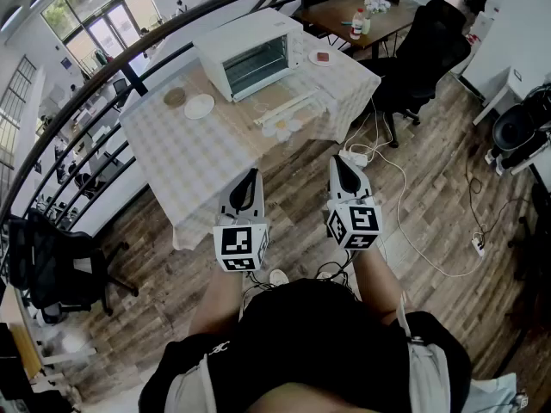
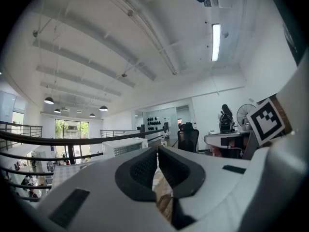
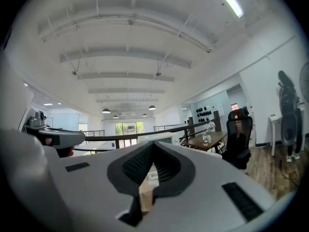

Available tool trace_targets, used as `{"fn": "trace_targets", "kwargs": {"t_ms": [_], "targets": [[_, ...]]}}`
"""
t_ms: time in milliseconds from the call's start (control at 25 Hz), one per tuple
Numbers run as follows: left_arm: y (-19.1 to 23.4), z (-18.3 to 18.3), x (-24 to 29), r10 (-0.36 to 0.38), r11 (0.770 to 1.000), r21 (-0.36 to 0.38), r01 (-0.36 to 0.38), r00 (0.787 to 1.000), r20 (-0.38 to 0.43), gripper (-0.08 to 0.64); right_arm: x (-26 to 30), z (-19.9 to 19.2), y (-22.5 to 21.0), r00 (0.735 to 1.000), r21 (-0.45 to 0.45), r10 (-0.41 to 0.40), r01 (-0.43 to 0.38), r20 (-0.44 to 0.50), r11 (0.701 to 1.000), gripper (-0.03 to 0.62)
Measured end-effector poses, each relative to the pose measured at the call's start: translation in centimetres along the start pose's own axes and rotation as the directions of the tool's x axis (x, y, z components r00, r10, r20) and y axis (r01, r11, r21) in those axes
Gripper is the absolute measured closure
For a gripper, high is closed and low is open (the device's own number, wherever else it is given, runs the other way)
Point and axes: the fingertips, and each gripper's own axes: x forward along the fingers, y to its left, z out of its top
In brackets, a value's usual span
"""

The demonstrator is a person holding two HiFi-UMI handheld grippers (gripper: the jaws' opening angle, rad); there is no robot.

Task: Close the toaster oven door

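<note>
Head view is showing the toaster oven (image 1: 250,54) sitting at the far end of the checked table (image 1: 198,157), its glass door lying flush against the front. A white plate (image 1: 200,106) is resting on the cloth just left of the oven. Both grippers are hovering well short of the table, over the wooden floor (image 1: 430,205), close to the person's body. The left gripper (image 1: 250,175) is pressing its jaws together on nothing, and the right gripper (image 1: 337,162) is doing the same.

White toaster oven (image 1: 250,54) on pale checked tablecloth (image 1: 202,162).
</note>
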Motion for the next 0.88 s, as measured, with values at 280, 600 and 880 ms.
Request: {"fn": "trace_targets", "kwargs": {"t_ms": [280, 600, 880], "targets": [[0.4, -0.1, -1.1, -0.004, 1.000, -0.011, 0.004, 1.000, 0.002, 0.540, -0.7, -0.2, 0.2, 0.998, -0.013, -0.066, 0.066, 0.002, 0.998, 0.601], [3.4, -1.7, -0.3, -0.036, 0.998, -0.041, 0.037, 0.999, 0.003, 0.540, 0.7, -0.6, 2.5, 0.997, -0.041, -0.080, 0.081, 0.022, 0.996, 0.601], [6.0, -3.7, 0.7, -0.053, 0.997, -0.057, 0.052, 0.998, -0.015, 0.540, 0.9, -1.7, 4.5, 0.997, -0.081, -0.079, 0.078, 0.001, 0.994, 0.601]]}}
